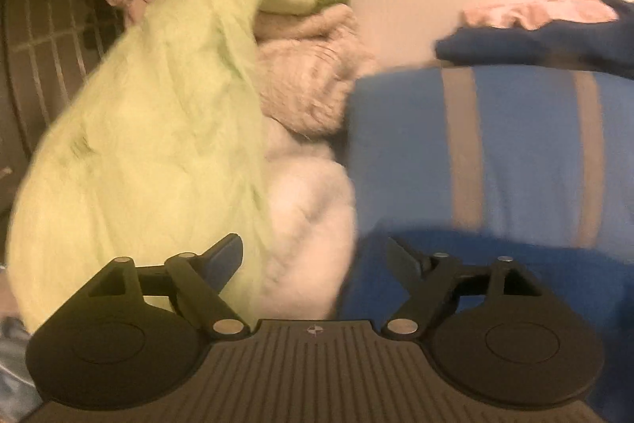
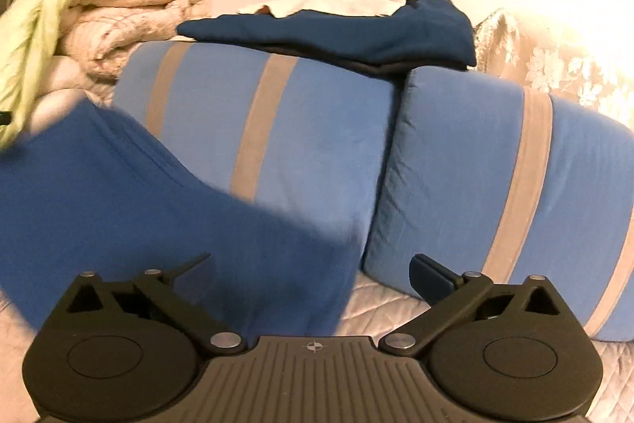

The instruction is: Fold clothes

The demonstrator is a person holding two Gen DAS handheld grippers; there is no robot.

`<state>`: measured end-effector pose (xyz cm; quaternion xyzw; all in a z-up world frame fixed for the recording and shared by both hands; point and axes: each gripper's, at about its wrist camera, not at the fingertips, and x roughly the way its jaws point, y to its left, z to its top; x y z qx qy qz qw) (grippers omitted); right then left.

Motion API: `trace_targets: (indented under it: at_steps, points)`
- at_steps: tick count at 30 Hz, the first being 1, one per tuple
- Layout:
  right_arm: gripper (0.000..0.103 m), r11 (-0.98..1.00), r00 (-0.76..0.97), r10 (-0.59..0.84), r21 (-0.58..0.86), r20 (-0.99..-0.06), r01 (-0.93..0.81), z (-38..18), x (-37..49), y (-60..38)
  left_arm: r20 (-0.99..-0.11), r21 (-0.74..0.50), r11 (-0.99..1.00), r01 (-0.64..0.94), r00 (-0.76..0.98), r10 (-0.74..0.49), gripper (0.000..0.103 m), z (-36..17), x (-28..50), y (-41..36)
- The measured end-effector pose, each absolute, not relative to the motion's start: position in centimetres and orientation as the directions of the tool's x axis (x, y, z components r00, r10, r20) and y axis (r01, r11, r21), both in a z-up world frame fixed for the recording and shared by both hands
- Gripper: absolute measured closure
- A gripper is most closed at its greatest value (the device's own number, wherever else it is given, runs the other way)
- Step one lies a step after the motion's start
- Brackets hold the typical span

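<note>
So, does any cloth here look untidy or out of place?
Yes. The light green cloth hangs off the side of the folded pile instead of lying flat on it. The dark blue garment lies rumpled across the striped cushions.

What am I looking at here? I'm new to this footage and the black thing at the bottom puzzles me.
That black thing is a hand-held gripper: a person carries one in each hand, each with a camera looking along its two fingers. One picture comes from the left hand-held gripper, the other from the right hand-held gripper. Both stand open and hold nothing. Ahead lies a blue garment on a quilted bed cover, in front of two blue striped cushions. A dark blue folded garment rests on top of them. To the left is a pile of blankets with a light green cloth draped over it.
</note>
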<state>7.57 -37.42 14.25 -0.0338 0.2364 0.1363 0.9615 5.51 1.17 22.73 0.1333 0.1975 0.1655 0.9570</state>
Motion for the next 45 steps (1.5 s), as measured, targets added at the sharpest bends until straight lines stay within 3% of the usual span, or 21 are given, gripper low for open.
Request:
trace_targets:
  at_steps: [8,18,26,37,45]
  points:
    - [0.000,0.940,0.816,0.307,0.019,-0.489,-0.341,14.2,4.8,-40.7,-0.429,0.156,0.976,-0.154,0.879,0.207,0.023,20.5,0.4,0.1]
    - [0.000,0.948,0.827,0.283,0.008,-0.486,-0.319,14.8,0.8,-44.0,-0.421,0.096,0.995,-0.035,0.904,0.073,0.023,20.4,-4.7,-1.8]
    - [0.000,0.961,0.842,0.199,-0.068,-0.501,-0.268,14.0,-3.9,-49.4,-0.486,0.049,0.997,0.056,0.873,-0.025,0.023,16.0,-5.9,-3.8]
    - [0.000,0.998,0.813,0.056,0.019,-0.580,-0.055,7.2,-8.6,-59.8,-0.611,0.102,0.978,0.182,0.787,-0.082,0.023,8.8,-6.5,-6.8]
    - [0.000,0.999,0.761,-0.027,0.018,-0.648,0.050,1.7,-10.7,-64.1,-0.665,0.093,0.982,0.167,0.744,-0.063,0.023,5.2,-7.6,-5.4]
